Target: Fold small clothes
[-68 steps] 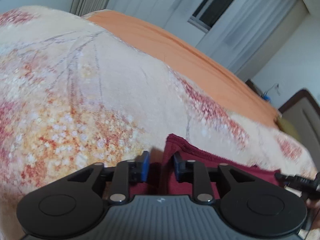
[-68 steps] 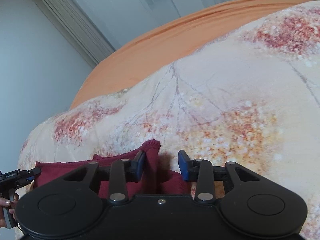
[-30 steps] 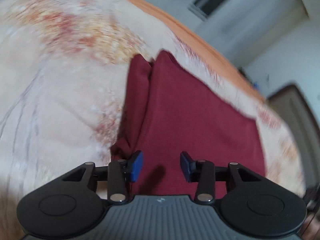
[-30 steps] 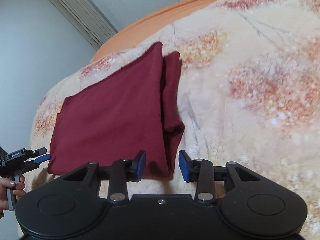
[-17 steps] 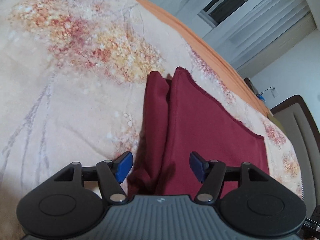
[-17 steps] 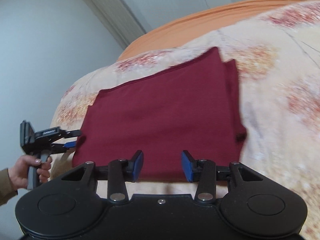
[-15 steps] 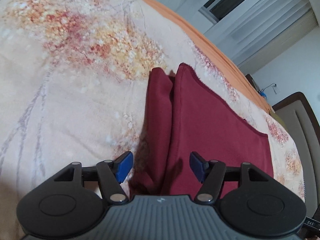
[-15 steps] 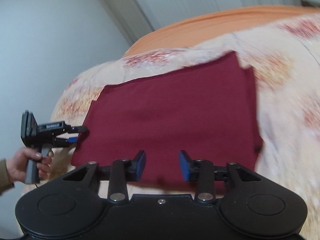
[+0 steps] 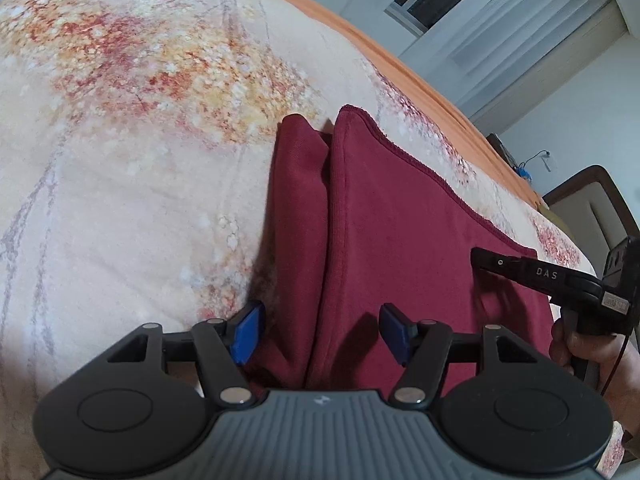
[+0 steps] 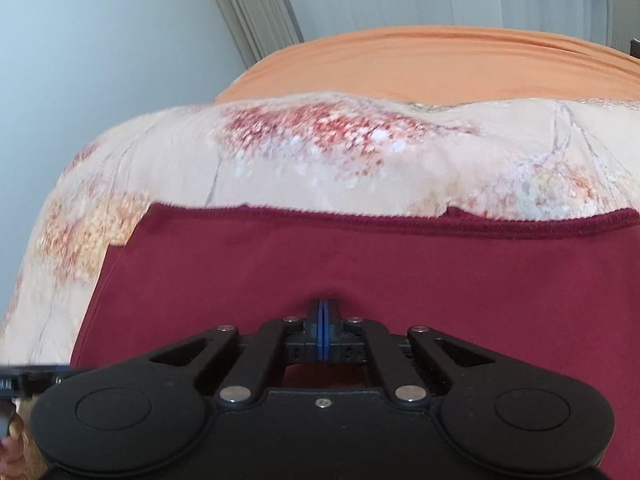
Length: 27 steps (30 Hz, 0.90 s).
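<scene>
The maroon garment [image 9: 400, 240] is found lying flat on the floral bedspread [image 9: 120, 160], folded over, with a narrower under-layer showing along its edge at about 11 o'clock from the left gripper [image 9: 320, 330]. Compared with the frames of a moment earlier, the cloth has been laid down and spread; nothing is lifted now.

The left gripper's jaws have just been opened wider and are held released, straddling the near end of the fold line; cloth lies beneath and between them, but no pad is seen pressing on it.

In the left wrist view the right gripper [image 9: 478, 258] is seen entering at 3 o'clock, its tip over the garment. It has been swept across from the garment's side edge to its middle. In its own view the right gripper [image 10: 323, 334] has just had its jaws brought together; the blue pads are clenched face to face with no fabric seen between them, poised just above or on the cloth.

It is judged that one fold is complete and that smoothing or a further fold remains.
</scene>
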### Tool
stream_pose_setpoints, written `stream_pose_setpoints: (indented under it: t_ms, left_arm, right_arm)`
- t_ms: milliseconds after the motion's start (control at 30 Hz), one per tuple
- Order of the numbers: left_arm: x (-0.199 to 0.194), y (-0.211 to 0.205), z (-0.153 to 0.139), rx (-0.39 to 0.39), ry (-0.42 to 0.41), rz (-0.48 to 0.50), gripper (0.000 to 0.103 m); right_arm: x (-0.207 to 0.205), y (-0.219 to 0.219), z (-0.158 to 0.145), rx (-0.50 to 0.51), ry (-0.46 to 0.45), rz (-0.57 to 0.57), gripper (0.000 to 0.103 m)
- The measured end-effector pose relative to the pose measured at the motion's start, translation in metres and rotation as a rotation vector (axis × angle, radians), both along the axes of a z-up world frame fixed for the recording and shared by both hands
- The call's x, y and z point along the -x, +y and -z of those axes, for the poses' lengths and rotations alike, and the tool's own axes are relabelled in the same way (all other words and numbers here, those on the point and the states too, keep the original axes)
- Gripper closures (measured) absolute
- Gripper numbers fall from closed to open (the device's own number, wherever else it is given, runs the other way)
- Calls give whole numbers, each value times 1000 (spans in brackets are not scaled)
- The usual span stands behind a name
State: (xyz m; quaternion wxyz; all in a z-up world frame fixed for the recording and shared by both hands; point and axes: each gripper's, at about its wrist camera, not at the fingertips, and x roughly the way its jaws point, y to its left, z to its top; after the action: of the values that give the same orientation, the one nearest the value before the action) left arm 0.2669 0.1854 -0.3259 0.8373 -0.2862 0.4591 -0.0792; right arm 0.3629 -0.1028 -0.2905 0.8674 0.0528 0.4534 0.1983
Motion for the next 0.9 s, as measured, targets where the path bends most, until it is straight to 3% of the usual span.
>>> stream_pose_setpoints:
  t_ms: [267,367,433,500,533,567,767,900]
  left_arm:
    - [-7,-1,4,41,1,-7,36]
    - [-9,-3,4,39,2,-4,36]
    - [-9,-4,3,37,-2,-4,43]
    - [-10,-7,-3,-2,-8,0,69]
    - [-9,-9,-8,-21,-19,4,71]
    - [-8,-11,-14,-52,-39,11,82]
    - [3,-50,-69,-173,-195,99,86]
    - [-5,-111,-98,-243,-280,250,86]
  right_arm:
    - [118,-25,13,-74,146,25,100]
    - [149,-35,6,-154,124,77,87]
    - [158,-38,5,-191,129,102,86]
    - [162,-44,3,-213,120,119,85]
    - [163,-48,2,-222,120,128,84]
    - [163,-51,0,-226,117,136,84]
    - [172,-82,-9,-273,86,193,84]
    - [180,-117,-15,-399,89,289,79]
